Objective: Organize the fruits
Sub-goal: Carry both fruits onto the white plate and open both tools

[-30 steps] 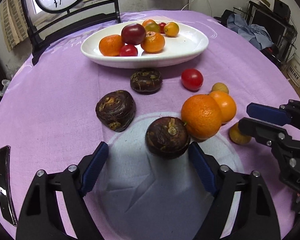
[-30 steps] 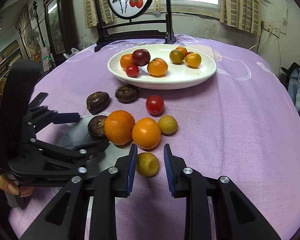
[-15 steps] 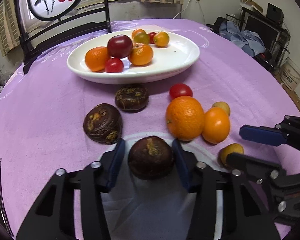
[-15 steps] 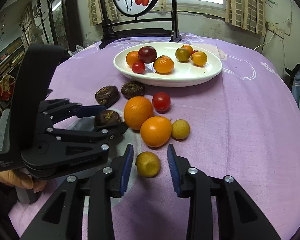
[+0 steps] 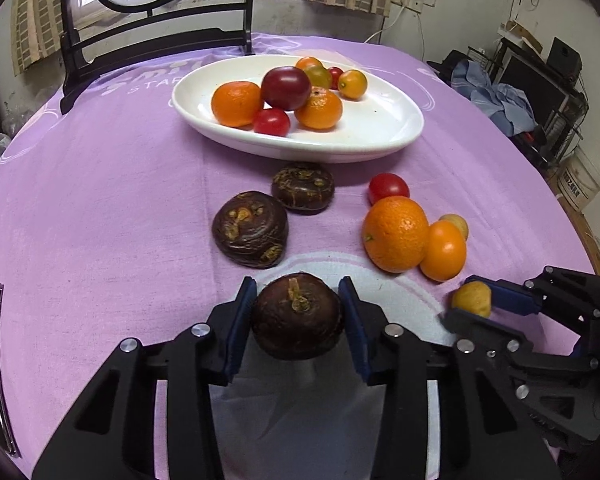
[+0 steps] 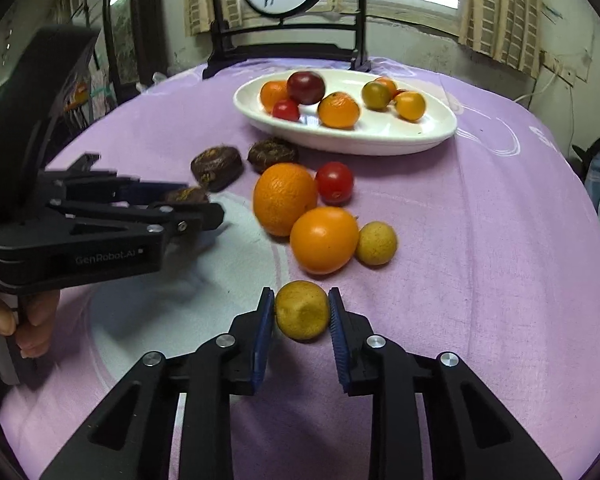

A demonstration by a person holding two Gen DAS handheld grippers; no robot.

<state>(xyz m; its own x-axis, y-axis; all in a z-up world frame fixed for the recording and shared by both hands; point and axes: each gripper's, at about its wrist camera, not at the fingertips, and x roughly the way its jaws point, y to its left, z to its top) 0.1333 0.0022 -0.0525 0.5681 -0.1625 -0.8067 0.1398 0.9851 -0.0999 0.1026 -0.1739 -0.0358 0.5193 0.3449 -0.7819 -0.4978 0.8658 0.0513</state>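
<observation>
left gripper (image 5: 298, 314) clenches a brown water chestnut (image 5: 297, 322); right gripper (image 6: 301, 314) clenches a small yellow fruit (image 6: 302, 310), both near the tablecloth's (image 5: 100, 200) front edge

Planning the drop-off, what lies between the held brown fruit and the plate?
Two brown fruits on the cloth, seen in the left wrist view, between the held fruit and plate.

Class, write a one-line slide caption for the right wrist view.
Right gripper closes on a small yellow fruit before a white plate of fruit.

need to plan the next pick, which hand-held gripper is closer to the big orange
Right. The right hand-held gripper, shut on a small yellow fruit, sits just in front of the big orange; the left hand-held gripper holds a brown water chestnut farther left.
</observation>
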